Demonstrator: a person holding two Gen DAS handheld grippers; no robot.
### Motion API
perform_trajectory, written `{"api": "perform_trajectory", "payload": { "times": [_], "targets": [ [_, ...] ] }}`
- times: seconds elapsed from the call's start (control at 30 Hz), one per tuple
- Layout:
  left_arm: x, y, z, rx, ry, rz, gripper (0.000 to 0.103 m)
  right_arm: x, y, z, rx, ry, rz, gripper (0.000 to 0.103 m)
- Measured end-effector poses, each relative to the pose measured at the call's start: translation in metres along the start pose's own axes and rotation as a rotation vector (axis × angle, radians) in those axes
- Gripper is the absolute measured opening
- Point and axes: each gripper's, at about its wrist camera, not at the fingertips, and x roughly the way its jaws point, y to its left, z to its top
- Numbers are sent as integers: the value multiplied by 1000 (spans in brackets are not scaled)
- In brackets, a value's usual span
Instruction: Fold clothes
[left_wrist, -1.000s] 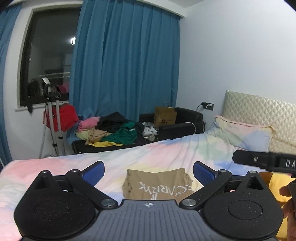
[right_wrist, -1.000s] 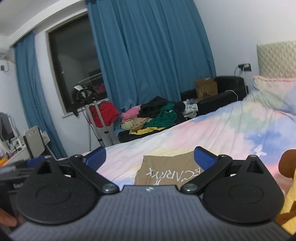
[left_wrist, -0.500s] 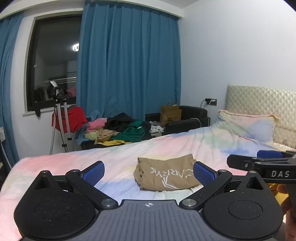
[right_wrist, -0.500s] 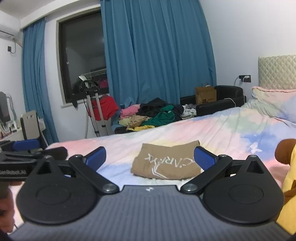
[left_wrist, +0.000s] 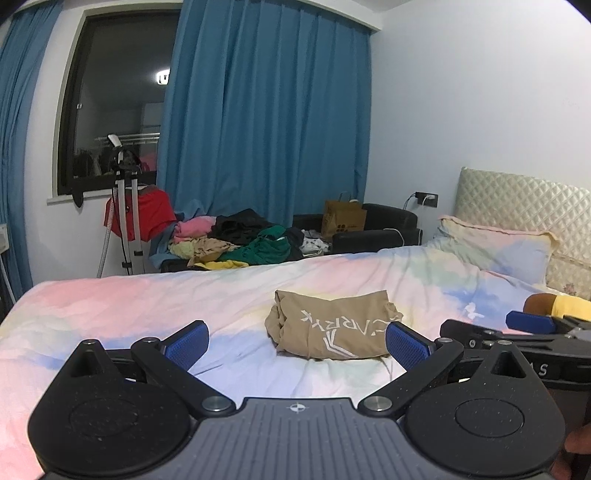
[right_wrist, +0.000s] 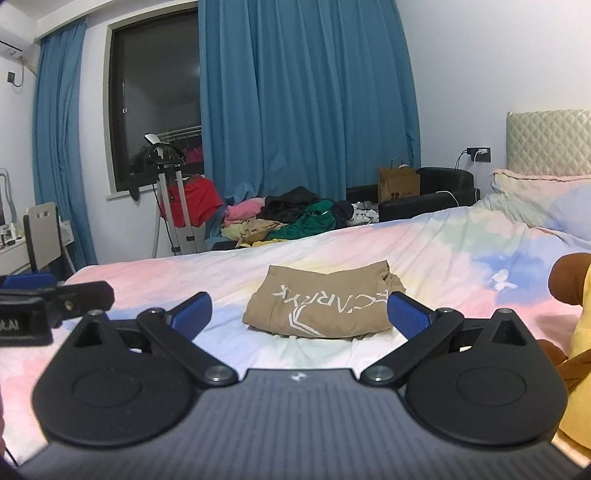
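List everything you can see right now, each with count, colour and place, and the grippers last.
folded shirt: 1, tan with white lettering, middle of the bed
bed cover: 1, pastel pink, blue and yellow, under the shirt
pillow: 1, pastel, by the headboard
headboard: 1, cream quilted, right
clothes pile: 1, mixed pink, black, green, yellow, beyond the bed
paper bag: 1, brown, on the black sofa
curtains: blue, around the dark window
stand: 1, white legs, by the window
soft toy: 1, brown and yellow, right edge
left gripper: jaws open, empty, short of the shirt
right gripper: jaws open, empty, short of the shirt
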Motion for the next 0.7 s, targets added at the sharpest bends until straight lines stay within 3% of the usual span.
{"api": "perform_trajectory", "payload": {
  "times": [0.7],
  "targets": [
    [6,9,-5,-24,39,30,103,7,2,-6,-9,28,-30,103]
  ]
}}
